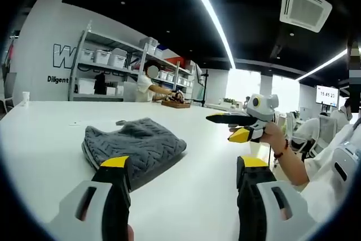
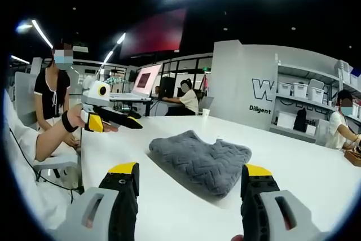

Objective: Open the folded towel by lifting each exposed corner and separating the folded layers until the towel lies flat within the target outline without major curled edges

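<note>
Towel: grey towel with a herringbone knit lies folded in a thick, slightly rumpled bundle on the white table, well in from its edges; in the right gripper view the towel sits just ahead of that gripper's jaws.
Outline: no target outline can be made out on the table surface in either view.
Left gripper: left gripper hovers above the table with its 2 yellow-tipped jaws spread wide and nothing between them; in the right gripper view it is held up in a hand near the table's far left edge, well apart from the towel.
Right gripper: right gripper is likewise released, jaws wide, near the towel but apart from it; in the left gripper view it is held aloft beside the table's right edge.
Step in hand: judged as the approach, with no corner lifted yet.
Doing it well: pick 1 exposed corner of the top layer, come in low and pinch only that layer, not the whole stack.
Second gripper: likely best used to pin the lower layers near the fold while the first peels away.
Risk: grabbing 2 layers would drag the bundle across the table instead of opening it; the knit looks soft and prone to curling at the edges.
</note>
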`<state>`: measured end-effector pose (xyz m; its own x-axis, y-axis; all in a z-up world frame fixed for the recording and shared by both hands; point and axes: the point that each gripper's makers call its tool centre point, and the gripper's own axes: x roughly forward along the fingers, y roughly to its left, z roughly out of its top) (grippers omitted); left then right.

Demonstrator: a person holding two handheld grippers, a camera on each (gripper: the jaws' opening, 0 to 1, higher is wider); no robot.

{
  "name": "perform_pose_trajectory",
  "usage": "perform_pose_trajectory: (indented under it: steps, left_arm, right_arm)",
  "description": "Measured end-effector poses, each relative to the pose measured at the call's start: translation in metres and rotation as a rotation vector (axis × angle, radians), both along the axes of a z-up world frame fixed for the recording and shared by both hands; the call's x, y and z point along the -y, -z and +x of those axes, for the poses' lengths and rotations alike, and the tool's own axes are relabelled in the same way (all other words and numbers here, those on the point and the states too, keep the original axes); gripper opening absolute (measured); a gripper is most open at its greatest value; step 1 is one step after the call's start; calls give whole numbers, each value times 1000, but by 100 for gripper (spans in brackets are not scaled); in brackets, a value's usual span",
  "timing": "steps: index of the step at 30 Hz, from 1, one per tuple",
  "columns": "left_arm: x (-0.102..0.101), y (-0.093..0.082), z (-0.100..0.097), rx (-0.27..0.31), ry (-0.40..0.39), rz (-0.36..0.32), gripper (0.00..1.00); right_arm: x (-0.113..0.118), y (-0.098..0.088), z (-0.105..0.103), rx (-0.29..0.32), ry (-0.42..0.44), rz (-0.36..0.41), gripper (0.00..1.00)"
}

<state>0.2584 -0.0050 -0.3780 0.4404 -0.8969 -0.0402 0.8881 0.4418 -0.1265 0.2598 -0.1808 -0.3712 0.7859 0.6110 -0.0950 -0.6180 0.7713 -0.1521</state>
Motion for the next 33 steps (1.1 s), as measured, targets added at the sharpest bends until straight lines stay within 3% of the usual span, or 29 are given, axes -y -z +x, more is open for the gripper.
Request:
perform_pose_trajectory:
  steps: [3, 6, 18, 33]
  left_arm:
    - [0, 4, 1, -7, -6, 14, 74]
    - [4, 5, 5, -55, 7, -25, 74]
    - [10, 7, 15, -51, 0, 18, 74]
    - [14, -4, 30, -38, 18, 38, 74]
  right_arm:
    - [-1, 2, 1, -7, 0, 4, 72]
    - [-2, 3, 4, -9, 3, -5, 72]
    - [0, 7, 9, -21, 2, -5, 72]
    - [14, 7, 16, -22, 28, -6, 72]
